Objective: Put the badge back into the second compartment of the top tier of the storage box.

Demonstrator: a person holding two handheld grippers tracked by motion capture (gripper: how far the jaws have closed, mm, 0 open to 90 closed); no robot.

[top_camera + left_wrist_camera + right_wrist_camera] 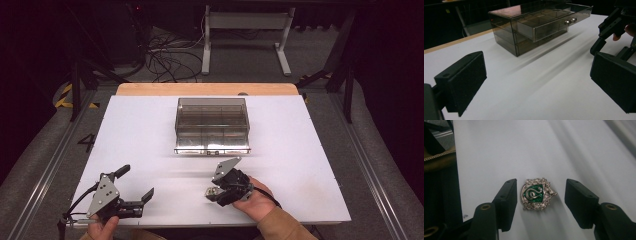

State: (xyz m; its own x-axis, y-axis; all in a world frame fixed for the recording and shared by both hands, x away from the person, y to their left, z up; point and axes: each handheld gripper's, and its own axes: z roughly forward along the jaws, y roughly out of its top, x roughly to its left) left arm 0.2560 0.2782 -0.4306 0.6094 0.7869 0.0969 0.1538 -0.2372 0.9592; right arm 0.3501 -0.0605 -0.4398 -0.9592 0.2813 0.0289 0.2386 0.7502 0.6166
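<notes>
A white table [150,130] carries a smoky, see-through drawer cabinet [212,120] toward its far middle, set well back from both hands. In the left gripper view the cabinet's upper drawer [550,23] is pulled partway out, its inside split into small compartments and its front bearing two small silver knobs [570,21]. The left gripper [136,182] sits at the near left corner of the table, held from below by the person's left hand [102,229]; its jaws stand wide apart with only bare white tabletop between them, as its own view shows. The right gripper [214,192] is near the middle of the near edge, gripped by the right hand [257,200], whose tan sleeve [280,225] comes in from the bottom. It is tipped down toward the table surface. In the right gripper view its jaws are spread around a small ornate silver badge [537,193] with a green shield and a coiled silver snake on it, lying flat on the white surface. The badge lies just beside the left-hand jaw in that view, nearly touching it, while a clear gap separates it from the other jaw, so the jaws have nothing clamped. From the high view the badge is a small bright spot under the gripper's tips, well apart from the cabinet.
</notes>
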